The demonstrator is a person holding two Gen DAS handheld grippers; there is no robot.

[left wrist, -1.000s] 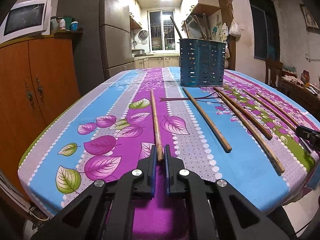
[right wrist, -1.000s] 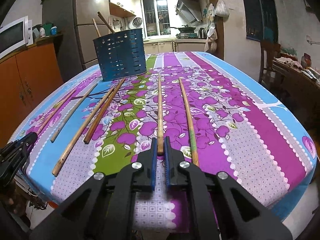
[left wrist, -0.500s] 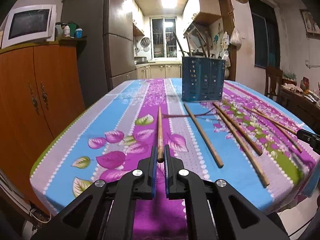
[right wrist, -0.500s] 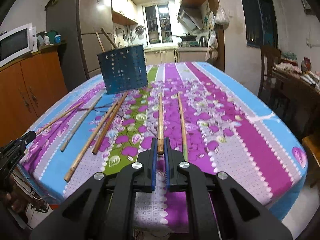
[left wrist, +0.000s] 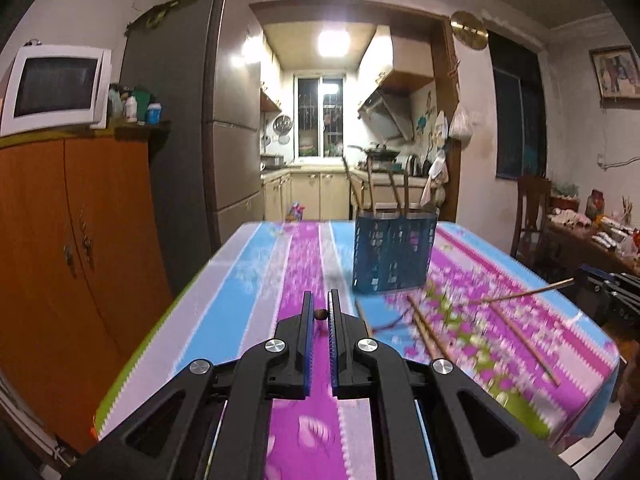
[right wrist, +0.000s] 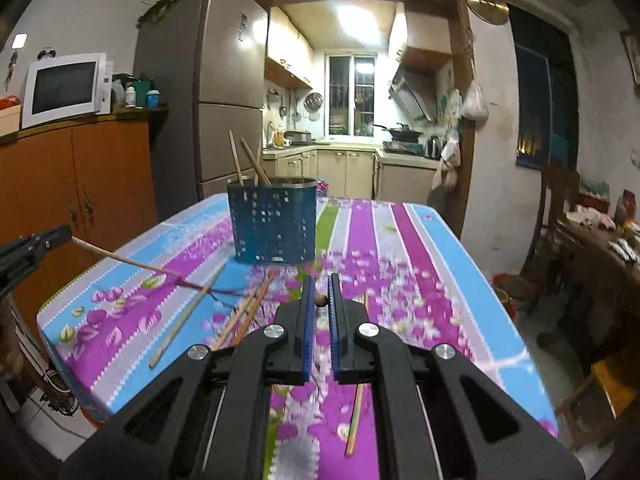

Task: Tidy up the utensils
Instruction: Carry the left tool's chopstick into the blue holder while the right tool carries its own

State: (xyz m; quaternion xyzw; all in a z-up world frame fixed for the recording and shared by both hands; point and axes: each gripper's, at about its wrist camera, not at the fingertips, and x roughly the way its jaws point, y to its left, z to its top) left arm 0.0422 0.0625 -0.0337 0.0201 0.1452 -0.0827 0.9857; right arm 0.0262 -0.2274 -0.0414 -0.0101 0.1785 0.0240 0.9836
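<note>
Both grippers hang above the table (left wrist: pixel 224 280): left gripper (left wrist: pixel 320 314) pinches one chopstick (right wrist: pixel 132 261), right gripper (right wrist: pixel 320 300) clamps another chopstick (left wrist: pixel 516 295), both aloft. Blue holder (right wrist: pixel 272 224) stands far.

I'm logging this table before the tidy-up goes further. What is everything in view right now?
Utensil holder: one, blue, perforated, standing at the table's far end.
Chopsticks in holder: about four, brown, leaning upright.
Loose chopsticks: four, wooden, lying on the tablecloth in front of the holder.
Held chopsticks: two, wooden, clear of the table, one per gripper.
Tablecloth: one, purple, blue and grey floral stripes, covering the table.
Microwave: one, white, on the orange cabinet.
Fridge: one, grey, beside the cabinet.
Left gripper: one, black with blue pads, shut on a chopstick.
Right gripper: one, same colours, shut on a chopstick.
</note>
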